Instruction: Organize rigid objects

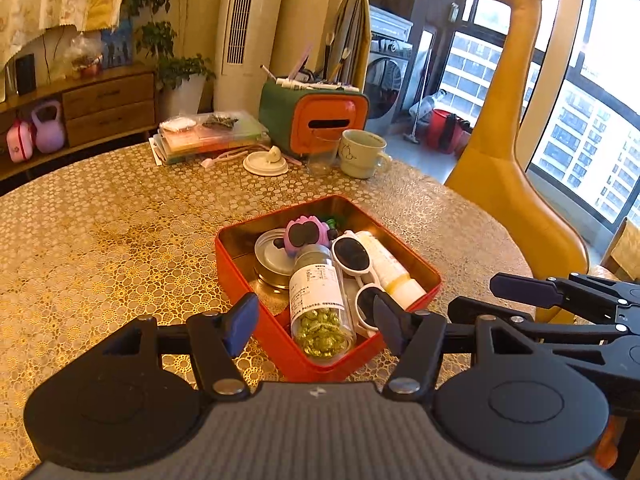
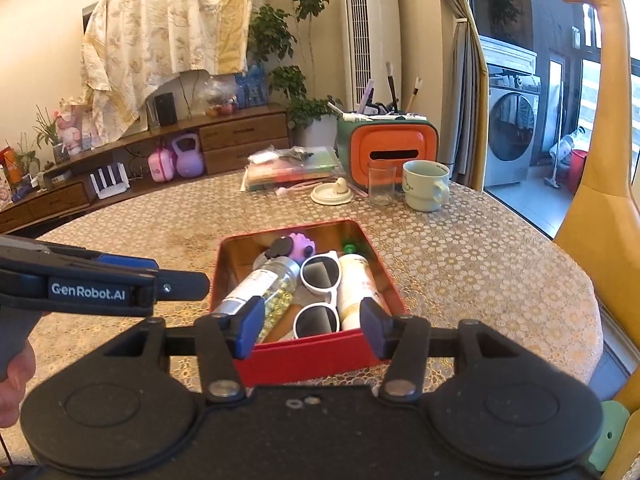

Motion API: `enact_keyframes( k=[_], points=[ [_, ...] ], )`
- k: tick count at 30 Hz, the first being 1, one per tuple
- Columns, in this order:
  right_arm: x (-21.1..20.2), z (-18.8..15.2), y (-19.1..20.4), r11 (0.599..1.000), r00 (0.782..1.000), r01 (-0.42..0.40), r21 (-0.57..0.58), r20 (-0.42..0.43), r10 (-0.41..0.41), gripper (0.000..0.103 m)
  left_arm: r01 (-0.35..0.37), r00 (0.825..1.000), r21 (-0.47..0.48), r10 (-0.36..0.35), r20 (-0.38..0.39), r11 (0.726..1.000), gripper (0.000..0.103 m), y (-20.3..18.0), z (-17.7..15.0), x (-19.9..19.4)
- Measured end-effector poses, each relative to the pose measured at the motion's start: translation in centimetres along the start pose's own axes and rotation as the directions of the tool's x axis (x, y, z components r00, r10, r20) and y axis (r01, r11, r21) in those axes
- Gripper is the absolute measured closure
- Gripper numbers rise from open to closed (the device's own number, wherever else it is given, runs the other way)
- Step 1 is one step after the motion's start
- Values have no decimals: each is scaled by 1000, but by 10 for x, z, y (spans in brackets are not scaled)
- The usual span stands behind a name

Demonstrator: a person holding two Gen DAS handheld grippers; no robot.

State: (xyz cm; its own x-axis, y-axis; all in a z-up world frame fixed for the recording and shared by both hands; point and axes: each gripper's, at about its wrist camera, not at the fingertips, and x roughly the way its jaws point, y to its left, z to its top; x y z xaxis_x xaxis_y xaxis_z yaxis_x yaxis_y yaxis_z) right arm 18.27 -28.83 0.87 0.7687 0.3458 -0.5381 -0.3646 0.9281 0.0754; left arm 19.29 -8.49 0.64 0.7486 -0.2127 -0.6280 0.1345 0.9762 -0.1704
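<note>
Red rectangular metal tin (image 1: 256, 300) mid-frame on gold lace-covered desk (image 1: 100, 248); white plastic sunglasses (image 1: 354, 258) inside, partly hidden by left hand-held gripper (image 1: 316, 326). Both hand-held grippers part-open, empty; right hand-held gripper (image 2: 310, 326).

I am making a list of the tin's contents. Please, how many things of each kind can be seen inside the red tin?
In the red tin:
Glass bottle with gold bits: 1
White sunglasses: 1
White and yellow tube: 1
Round metal can: 1
Purple toy: 1
Small green thing, mostly hidden: 1
Total: 6
</note>
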Motion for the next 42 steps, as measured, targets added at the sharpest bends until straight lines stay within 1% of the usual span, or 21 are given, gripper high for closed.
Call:
enact_keyframes(
  k=[3,6,7,8,9,10,11,12,13,14,15,16,17,18,20,24,27,31,36,42],
  points=[
    [-11,-4,-1,1000,1000,-16,16,18,16,49,1,1000,-11,-1,12,1000,24,0,-5,-11],
    [-22,-7,-2,999,999,-30,29,38,29,46,-4,999,10,3,37,1000,24,-5,-10,-23],
    [-26,-8,-2,999,998,-34,30,46,33,43,-12,999,20,11,45,1000,24,-7,-12,-26],
    [-30,-9,-2,999,998,-39,29,54,37,37,-18,999,23,16,52,1000,24,-8,-13,-29],
    [-34,-10,-1,999,997,-42,27,63,40,35,-18,998,23,17,57,1000,23,-9,-14,-32],
    [-37,-11,-1,999,997,-42,26,72,40,32,-16,998,23,15,60,1000,18,-10,-15,-34],
    [-40,-12,-1,999,996,-41,24,80,39,28,-17,998,25,15,64,1000,17,-11,-16,-36],
    [-43,-13,-1,999,995,-40,20,89,38,25,-18,998,27,16,68,999,17,-12,-17,-38],
    [-46,-14,-1,999,995,-36,16,98,34,18,-21,997,28,19,70,999,17,-13,-18,-39],
    [-49,-15,-1,999,994,-31,14,106,29,15,-25,997,26,23,72,999,17,-14,-20,-41],
    [-50,-15,-1,999,993,-30,13,112,28,14,-28,997,25,26,73,999,16,-14,-20,-42],
    [-52,-15,-2,999,993,-32,16,118,30,11,-33,997,24,31,75,999,9,-15,-22,-43],
    [-54,-16,-3,999,992,-32,21,123,29,7,-40,996,19,38,79,999,4,-16,-23,-44],
    [-55,-16,-3,999,991,-31,24,127,28,5,-42,996,16,41,85,999,0,-16,-24,-45],
    [-57,-18,-2,999,990,-26,22,136,23,1,-39,995,17,37,89,999,0,-17,-28,-46],
    [-59,-21,1,1000,990,-8,7,142,7,0,-55,995,24,52,90,998,0,-18,-33,-48],
    [-62,-23,2,1000,988,3,16,153,-5,0,-38,996,32,35,87,999,0,-20,-36,-51],
    [-64,-27,-1,999,988,-3,50,156,-5,0,-18,996,45,14,91,999,0,-23,-39,-54],
    [-65,-29,-2,998,988,-2,66,153,-8,0,-35,994,69,27,109,997,0,-28,-42,-57],
    [-64,-32,-2,997,989,9,81,149,-21,0,-25,994,70,18,106,997,0,-27,-42,-56]
  ],
)
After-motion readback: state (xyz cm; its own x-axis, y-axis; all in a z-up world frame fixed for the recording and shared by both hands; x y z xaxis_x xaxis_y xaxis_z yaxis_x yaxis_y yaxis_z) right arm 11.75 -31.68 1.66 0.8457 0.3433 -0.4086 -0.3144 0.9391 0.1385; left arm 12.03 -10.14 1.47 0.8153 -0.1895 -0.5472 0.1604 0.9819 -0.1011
